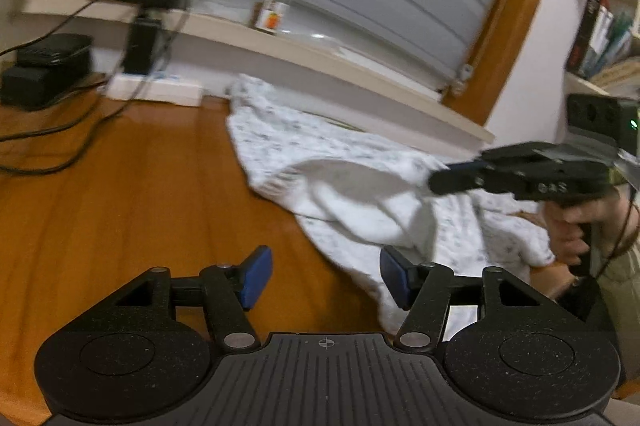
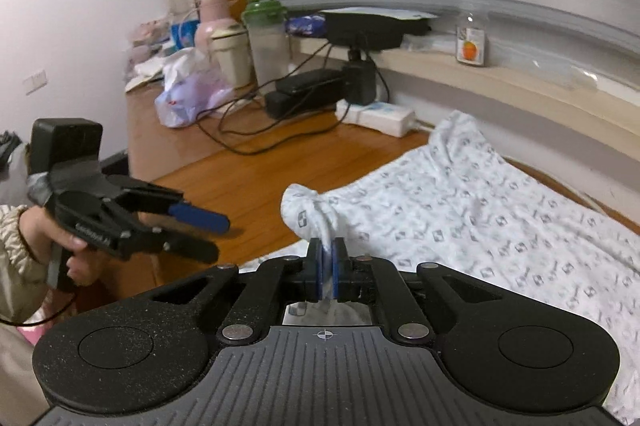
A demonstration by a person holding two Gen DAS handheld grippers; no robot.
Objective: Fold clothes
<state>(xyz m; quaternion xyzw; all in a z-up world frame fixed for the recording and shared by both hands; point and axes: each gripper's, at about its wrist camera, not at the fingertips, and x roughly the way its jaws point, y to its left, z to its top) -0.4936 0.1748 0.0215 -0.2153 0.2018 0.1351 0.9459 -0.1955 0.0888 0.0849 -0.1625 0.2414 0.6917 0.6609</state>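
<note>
A white garment with a small grey print lies spread on the wooden table; it also shows in the left wrist view. My right gripper is shut on a bunched edge of the garment and lifts it slightly; in the left wrist view it comes in from the right over the cloth. My left gripper is open and empty, above the table at the garment's near edge. In the right wrist view it hovers open to the left of the cloth.
At the back of the table stand a white power strip, black boxes and cables, bottles and a plastic bag. A small jar sits on the window ledge. Shelves with books are on the right.
</note>
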